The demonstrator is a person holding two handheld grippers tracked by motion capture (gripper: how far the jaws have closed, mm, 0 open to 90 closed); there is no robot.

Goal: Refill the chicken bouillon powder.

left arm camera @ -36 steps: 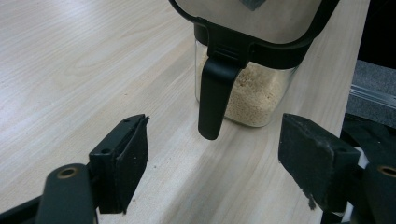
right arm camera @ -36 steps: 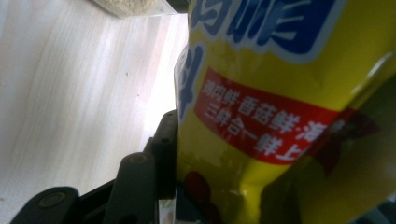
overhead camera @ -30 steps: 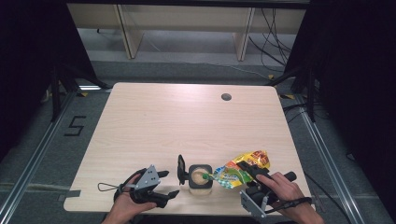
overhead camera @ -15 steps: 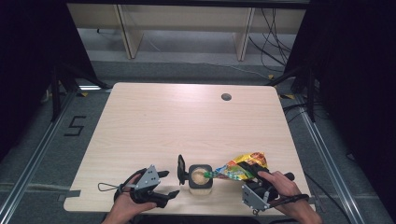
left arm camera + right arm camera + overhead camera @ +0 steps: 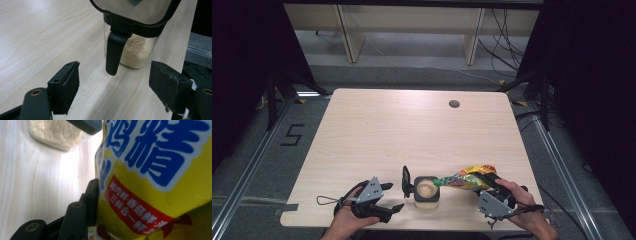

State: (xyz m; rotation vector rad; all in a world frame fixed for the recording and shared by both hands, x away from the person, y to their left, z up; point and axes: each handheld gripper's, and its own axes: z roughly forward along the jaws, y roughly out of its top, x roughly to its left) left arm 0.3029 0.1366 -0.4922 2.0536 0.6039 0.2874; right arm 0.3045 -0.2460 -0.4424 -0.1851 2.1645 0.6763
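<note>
A clear square jar [image 5: 426,190] of pale granules stands near the table's front edge, its black lid [image 5: 405,181] flipped up on its left side. My right gripper [image 5: 486,180] is shut on a yellow printed seasoning bag [image 5: 467,177], which lies tilted with its narrow end over the jar's mouth. In the right gripper view the bag [image 5: 155,170] presses against one black finger [image 5: 91,195], and the jar [image 5: 55,135] is beyond. My left gripper [image 5: 393,196] rests open just left of the jar. Its jaws [image 5: 115,90] face the jar [image 5: 135,50] and its hanging lid latch [image 5: 113,52], apart from both.
The jar stands close to the table's front edge [image 5: 412,225]. A round cable hole [image 5: 454,104] sits at the table's far right. Wooden shelving [image 5: 412,20] and cables lie on the floor beyond the table.
The right gripper has shifted a little, and the bag now lies flatter, with its narrow end nearer over the jar. The left gripper has stayed put.
</note>
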